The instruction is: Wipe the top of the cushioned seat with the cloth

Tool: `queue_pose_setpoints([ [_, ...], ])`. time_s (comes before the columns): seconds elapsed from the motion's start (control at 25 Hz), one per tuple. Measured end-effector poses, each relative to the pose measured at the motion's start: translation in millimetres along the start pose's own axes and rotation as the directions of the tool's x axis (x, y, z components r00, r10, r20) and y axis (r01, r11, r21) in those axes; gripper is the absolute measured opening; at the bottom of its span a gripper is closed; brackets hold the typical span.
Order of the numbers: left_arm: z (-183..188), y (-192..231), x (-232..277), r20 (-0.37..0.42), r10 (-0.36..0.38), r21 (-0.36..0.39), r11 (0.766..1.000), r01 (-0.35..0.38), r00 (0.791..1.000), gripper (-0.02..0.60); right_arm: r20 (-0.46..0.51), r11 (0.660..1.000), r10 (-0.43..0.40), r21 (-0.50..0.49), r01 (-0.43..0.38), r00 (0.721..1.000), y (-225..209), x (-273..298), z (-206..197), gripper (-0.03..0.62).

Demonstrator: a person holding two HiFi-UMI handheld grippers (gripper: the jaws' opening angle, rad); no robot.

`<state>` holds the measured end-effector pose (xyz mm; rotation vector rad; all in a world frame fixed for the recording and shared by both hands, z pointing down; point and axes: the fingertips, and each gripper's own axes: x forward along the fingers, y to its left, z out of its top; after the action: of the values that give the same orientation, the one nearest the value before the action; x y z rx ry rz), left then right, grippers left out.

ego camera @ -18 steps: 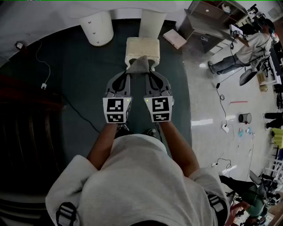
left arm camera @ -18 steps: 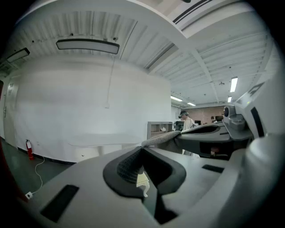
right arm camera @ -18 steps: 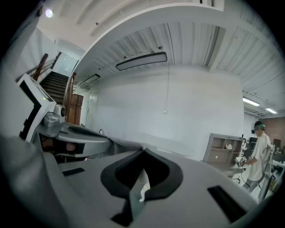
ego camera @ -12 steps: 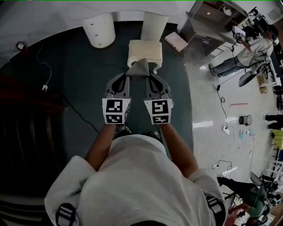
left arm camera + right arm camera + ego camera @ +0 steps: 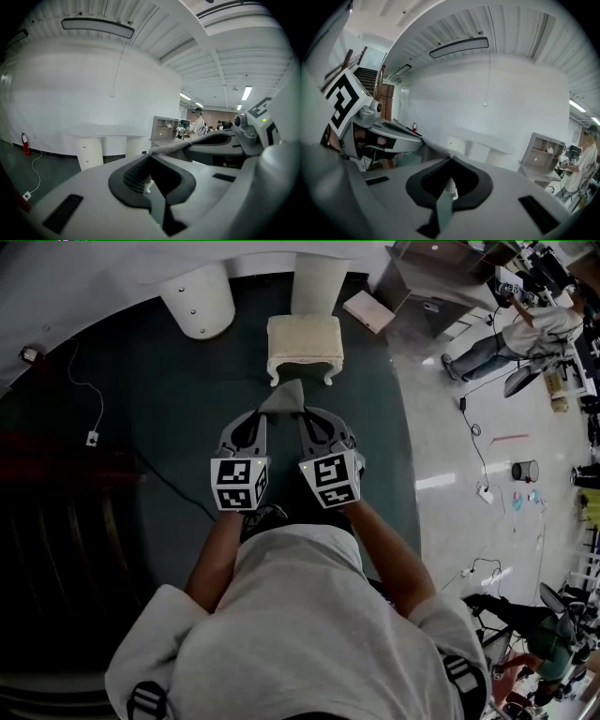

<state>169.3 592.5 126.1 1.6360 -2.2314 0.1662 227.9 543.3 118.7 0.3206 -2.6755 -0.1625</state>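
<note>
Presently pinching the cloth (image 5: 284,399) with left gripper (image 5: 267,413) and right gripper (image 5: 302,413), fingers of both closed on it, short of the seat (image 5: 305,341) ahead. Best carried forward, laid flat on top, swept evenly.

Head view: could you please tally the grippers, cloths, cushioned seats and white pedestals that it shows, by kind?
Grippers: 2 (left gripper, right gripper)
Grey cloth: 1
Cushioned seat: 1
White pedestals: 2
Total: 6

Likely a lab: floor cables (image 5: 476,430), open shelving (image 5: 165,129).
</note>
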Motion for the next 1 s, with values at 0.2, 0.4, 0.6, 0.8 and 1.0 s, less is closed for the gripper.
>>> queue_pose_setpoints([
  [0.2, -4.4, 11.5, 37.7, -0.036, 0.013, -0.014, 1.000, -0.013, 0.999, 0.018, -0.055, 0.995, 0.080, -0.061, -0.084, 0.995, -15.1, 32.3, -16.0, 0.014],
  [0.4, -1.6, 37.7, 82.1, -0.064, 0.036, -0.002, 0.999, -0.036, 0.997, 0.018, -0.085, 0.983, 0.154, -0.088, -0.161, 0.984, -40.1, 80.5, -21.2, 0.014],
  [0.6, 13.6, 58.0, 133.5, -0.106, 0.041, 0.019, 0.999, -0.039, 0.994, 0.018, -0.103, 0.977, 0.190, -0.077, -0.199, 0.976, -76.2, 129.9, -13.3, 0.014],
  [0.8, 20.9, 68.9, 184.7, -0.158, 0.039, -0.023, 0.999, -0.043, 0.987, 0.018, -0.114, 0.972, 0.225, -0.038, -0.230, 0.968, -114.9, 171.1, -11.6, 0.014],
  [1.0, 20.9, 65.3, 228.0, -0.209, 0.041, -0.016, 0.999, -0.045, 0.977, 0.018, -0.119, 0.960, 0.277, -0.015, -0.281, 0.953, -147.0, 199.4, -21.1, 0.014],
])
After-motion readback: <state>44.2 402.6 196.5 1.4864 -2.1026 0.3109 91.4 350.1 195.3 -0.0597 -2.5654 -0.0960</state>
